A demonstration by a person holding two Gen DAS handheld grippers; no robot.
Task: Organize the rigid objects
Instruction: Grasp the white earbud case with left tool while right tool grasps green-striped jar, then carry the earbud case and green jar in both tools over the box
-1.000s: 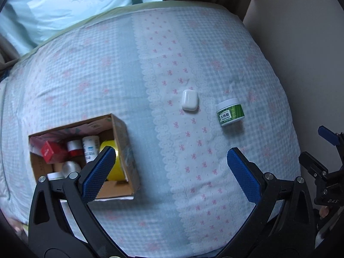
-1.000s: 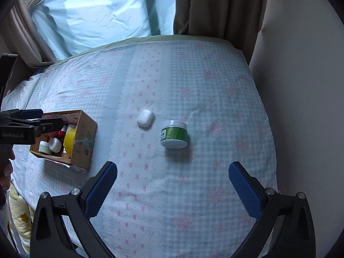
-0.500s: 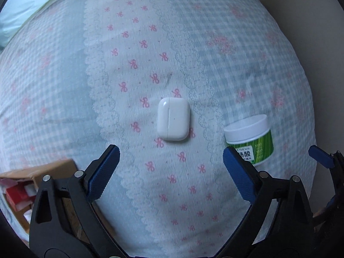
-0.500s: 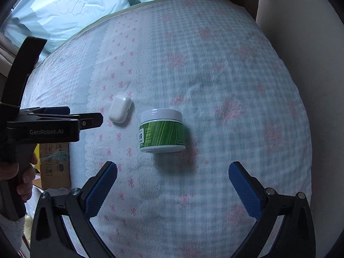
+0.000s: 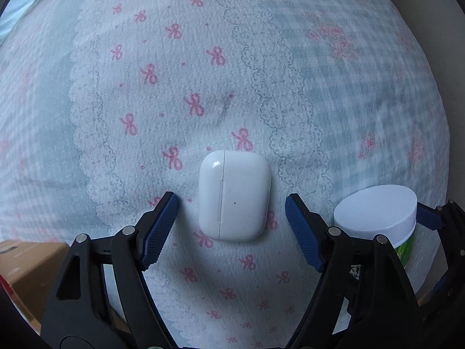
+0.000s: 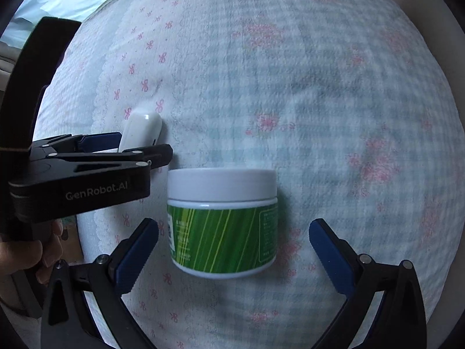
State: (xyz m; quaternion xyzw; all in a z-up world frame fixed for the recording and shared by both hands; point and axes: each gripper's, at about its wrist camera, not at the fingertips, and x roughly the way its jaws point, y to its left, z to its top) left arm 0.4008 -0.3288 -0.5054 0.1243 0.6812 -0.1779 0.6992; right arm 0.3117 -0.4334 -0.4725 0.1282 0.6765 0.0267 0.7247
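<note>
A white earbud case (image 5: 234,195) lies flat on the checked bedspread. My left gripper (image 5: 232,206) is open, its blue fingers on either side of the case and apart from it. The case also shows in the right wrist view (image 6: 142,132), partly behind the left gripper (image 6: 133,148). A green jar with a white lid (image 6: 222,224) stands upright on the bedspread. My right gripper (image 6: 234,232) is open, its fingers flanking the jar without touching. The jar also shows at the right of the left wrist view (image 5: 377,216).
A corner of the cardboard box (image 5: 26,273) shows at the lower left of the left wrist view. A person's hand (image 6: 26,258) holds the left gripper. A beige wall (image 6: 430,5) runs along the bed's right side.
Both grippers have come down and forward. The left one now straddles the earbud case; the right one now straddles the jar. The box has slid almost out of view.
</note>
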